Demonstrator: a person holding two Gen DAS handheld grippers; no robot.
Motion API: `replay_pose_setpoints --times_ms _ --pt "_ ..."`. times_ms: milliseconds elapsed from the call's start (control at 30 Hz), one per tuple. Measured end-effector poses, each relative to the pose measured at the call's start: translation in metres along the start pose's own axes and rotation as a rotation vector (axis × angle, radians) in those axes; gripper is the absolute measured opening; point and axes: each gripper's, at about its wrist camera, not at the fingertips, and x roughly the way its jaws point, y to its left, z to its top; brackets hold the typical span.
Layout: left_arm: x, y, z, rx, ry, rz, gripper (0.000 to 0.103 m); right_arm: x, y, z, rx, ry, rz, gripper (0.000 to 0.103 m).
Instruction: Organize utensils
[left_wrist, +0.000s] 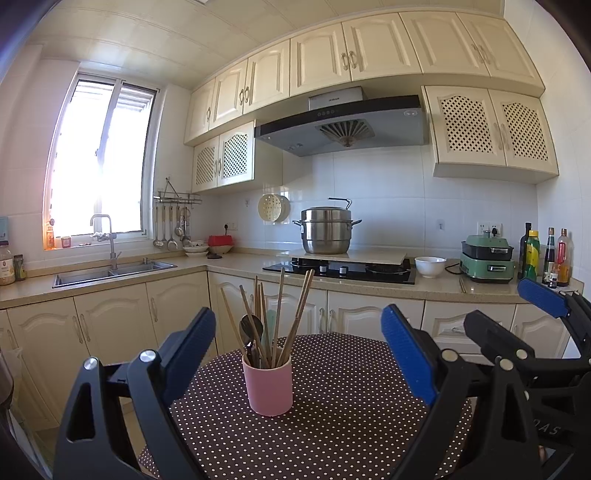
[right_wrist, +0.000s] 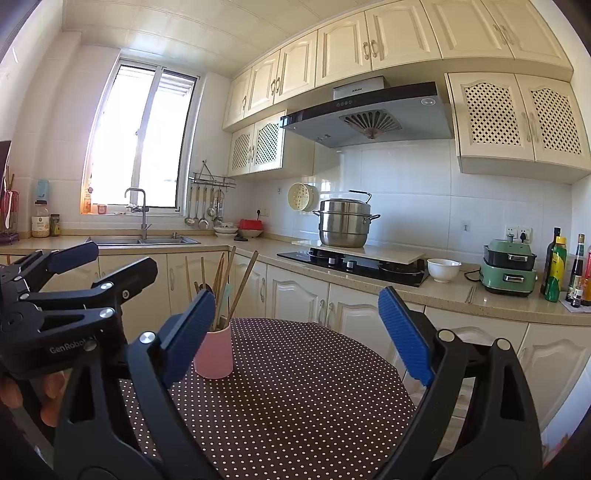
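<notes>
A pink cup (left_wrist: 268, 384) stands upright on the dotted tablecloth (left_wrist: 332, 424), holding several wooden chopsticks (left_wrist: 295, 321) and a dark spoon (left_wrist: 250, 328). My left gripper (left_wrist: 298, 354) is open, its blue pads either side of the cup and short of it. The right gripper (left_wrist: 517, 314) shows at the right edge of the left wrist view. In the right wrist view the same cup (right_wrist: 214, 356) sits left of centre, partly behind the left blue pad. My right gripper (right_wrist: 295, 332) is open and empty above the tablecloth (right_wrist: 295, 387). The left gripper (right_wrist: 74, 273) shows at the left, held by a hand.
A kitchen counter (left_wrist: 240, 264) runs behind the table with a sink (left_wrist: 110, 271), a hob (left_wrist: 340, 269) bearing a steel pot (left_wrist: 325, 230), a white bowl (left_wrist: 429, 266), a green appliance (left_wrist: 487, 258) and bottles (left_wrist: 543, 254). Ladles hang on a wall rack (left_wrist: 177, 221).
</notes>
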Motion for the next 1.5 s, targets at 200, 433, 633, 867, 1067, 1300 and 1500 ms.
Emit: replay_pose_setpoints --times_ms 200,433,633,867,1067,1300,1500 --pt "0.0012 -0.0005 -0.0004 0.001 0.002 -0.001 0.089 0.0004 -0.0001 -0.0013 0.003 0.001 0.0 0.088" --pt "0.0036 -0.0012 -0.0011 0.003 0.006 -0.001 0.089 0.0006 0.0001 -0.0023 0.002 0.003 -0.001 0.088" --pt "0.0036 -0.0017 -0.0015 0.003 0.006 0.0 0.089 0.0009 -0.0002 -0.0021 0.002 0.003 0.0 0.088" --pt "0.0057 -0.0008 -0.0021 0.001 0.009 -0.003 0.089 0.0026 0.0003 -0.0046 0.002 0.006 -0.001 0.088" --pt "0.0072 0.0003 -0.003 0.0 0.01 -0.003 0.089 0.0038 0.0008 -0.0061 0.005 0.008 0.002 0.088" --pt "0.0083 0.0014 -0.0035 0.0 0.012 -0.007 0.089 0.005 0.0016 -0.0064 0.005 0.008 0.002 0.088" --pt "0.0085 0.0029 -0.0032 0.001 0.012 -0.005 0.089 0.0062 0.0018 -0.0056 0.006 0.01 0.003 0.088"
